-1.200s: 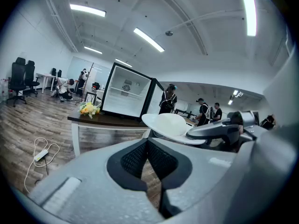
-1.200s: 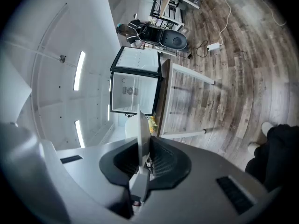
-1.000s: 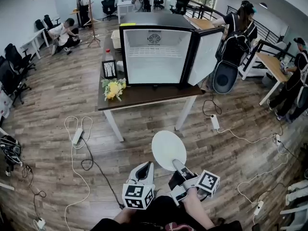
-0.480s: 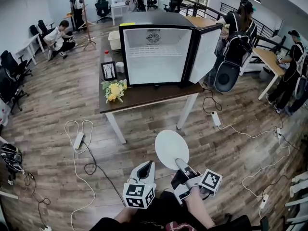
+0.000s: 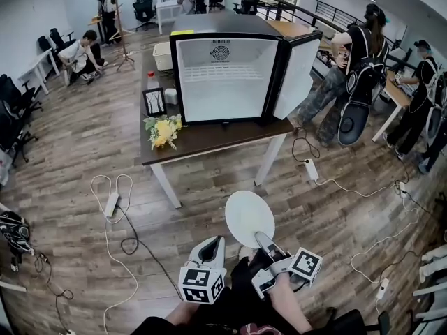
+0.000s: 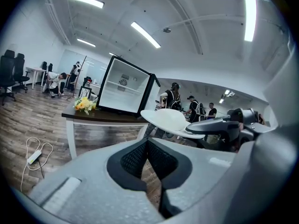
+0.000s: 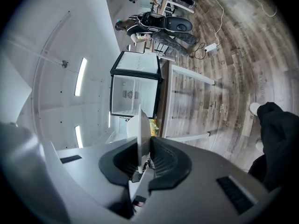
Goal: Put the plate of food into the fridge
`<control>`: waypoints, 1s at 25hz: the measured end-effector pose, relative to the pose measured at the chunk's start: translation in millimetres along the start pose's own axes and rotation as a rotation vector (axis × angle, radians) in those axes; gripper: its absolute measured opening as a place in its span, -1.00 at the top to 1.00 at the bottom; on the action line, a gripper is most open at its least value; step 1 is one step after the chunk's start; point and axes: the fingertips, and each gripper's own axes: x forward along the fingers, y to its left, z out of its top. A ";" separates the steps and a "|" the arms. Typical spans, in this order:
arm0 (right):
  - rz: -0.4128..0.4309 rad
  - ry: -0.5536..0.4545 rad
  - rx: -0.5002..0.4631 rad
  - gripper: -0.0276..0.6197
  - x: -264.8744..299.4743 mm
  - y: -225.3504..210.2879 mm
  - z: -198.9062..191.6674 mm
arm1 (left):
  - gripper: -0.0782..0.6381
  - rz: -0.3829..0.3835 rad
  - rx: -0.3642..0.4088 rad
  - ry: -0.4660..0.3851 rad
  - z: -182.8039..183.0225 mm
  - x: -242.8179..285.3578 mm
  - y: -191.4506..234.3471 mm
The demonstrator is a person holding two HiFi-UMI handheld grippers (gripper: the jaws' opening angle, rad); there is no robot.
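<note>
The white plate (image 5: pixel 246 215) hangs roughly level at lower centre of the head view, its near rim clenched in the right tool (image 5: pixel 262 241), whose forearm rises from the bottom edge. The left tool (image 5: pixel 211 246), jaws closed on nothing, hovers just beside it at frame left. The open fridge (image 5: pixel 223 75) stands on the counter (image 5: pixel 209 137) at upper centre.
</note>
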 end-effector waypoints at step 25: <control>0.011 0.140 -0.043 0.75 92.6 -2.3 163.2 | 0.76 0.106 -0.028 -0.020 47.9 165.0 -21.3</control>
